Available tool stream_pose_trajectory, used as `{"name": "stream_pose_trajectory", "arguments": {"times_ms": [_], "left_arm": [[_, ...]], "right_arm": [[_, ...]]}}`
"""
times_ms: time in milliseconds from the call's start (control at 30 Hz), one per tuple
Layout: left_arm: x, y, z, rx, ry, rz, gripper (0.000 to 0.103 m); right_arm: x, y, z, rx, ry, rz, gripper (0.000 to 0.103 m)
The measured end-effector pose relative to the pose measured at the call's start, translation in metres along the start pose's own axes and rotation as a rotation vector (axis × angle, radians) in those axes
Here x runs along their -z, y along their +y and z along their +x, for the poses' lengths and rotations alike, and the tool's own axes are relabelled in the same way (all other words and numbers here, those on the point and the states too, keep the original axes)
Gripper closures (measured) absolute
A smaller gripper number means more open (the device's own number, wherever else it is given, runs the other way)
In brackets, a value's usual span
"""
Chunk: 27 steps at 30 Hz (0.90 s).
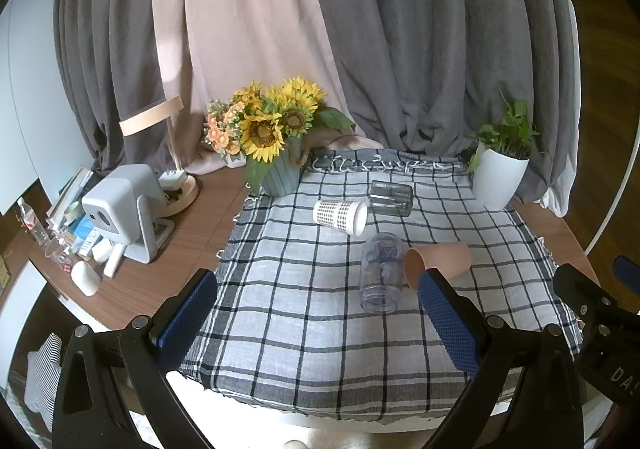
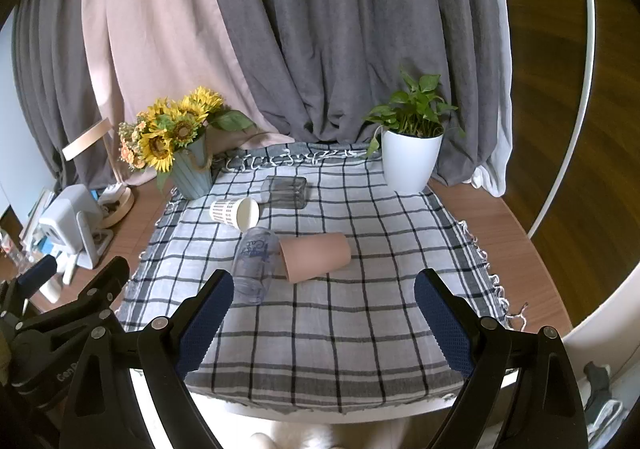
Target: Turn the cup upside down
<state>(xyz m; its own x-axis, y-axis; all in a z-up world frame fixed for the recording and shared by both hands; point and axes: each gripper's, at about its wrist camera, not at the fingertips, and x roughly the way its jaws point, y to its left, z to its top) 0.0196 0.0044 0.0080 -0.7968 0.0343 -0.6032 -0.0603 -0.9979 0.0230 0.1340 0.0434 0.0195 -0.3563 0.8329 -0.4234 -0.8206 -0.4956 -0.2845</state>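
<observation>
Several cups lie on their sides on a checked cloth (image 1: 320, 329). A pink cup (image 1: 440, 259) (image 2: 316, 257) lies in the middle, its mouth facing left. A clear printed cup (image 1: 382, 273) (image 2: 256, 263) lies against its mouth. A white patterned paper cup (image 1: 340, 216) (image 2: 235, 211) and a dark glass tumbler (image 1: 391, 199) (image 2: 285, 191) lie farther back. My left gripper (image 1: 320, 313) is open and empty above the cloth's front. My right gripper (image 2: 324, 309) is open and empty, near the front edge, short of the cups.
A sunflower vase (image 1: 280, 169) (image 2: 192, 173) stands at the back left of the cloth, a white potted plant (image 1: 500, 173) (image 2: 412, 161) at the back right. A grey device (image 1: 120, 209), a lamp (image 1: 160, 121) and small clutter fill the left table. Curtains hang behind.
</observation>
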Motion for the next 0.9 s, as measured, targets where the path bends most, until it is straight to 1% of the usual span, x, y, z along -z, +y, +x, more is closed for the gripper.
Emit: {"name": "stream_pose_trajectory", "arguments": {"times_ms": [167,900], "left_arm": [[0.0006,-0.0003,-0.0014,0.015,-0.002,0.000,0.001],[0.0035,-0.0014,-0.0036,0.031,-0.009,0.003,0.001]], "right_arm": [[-0.0002,0.0002,0.0000,0.002,0.000,0.001,0.011],[-0.0005,0.0013,-0.0021,0.001,-0.006,-0.001,0.011]]}}
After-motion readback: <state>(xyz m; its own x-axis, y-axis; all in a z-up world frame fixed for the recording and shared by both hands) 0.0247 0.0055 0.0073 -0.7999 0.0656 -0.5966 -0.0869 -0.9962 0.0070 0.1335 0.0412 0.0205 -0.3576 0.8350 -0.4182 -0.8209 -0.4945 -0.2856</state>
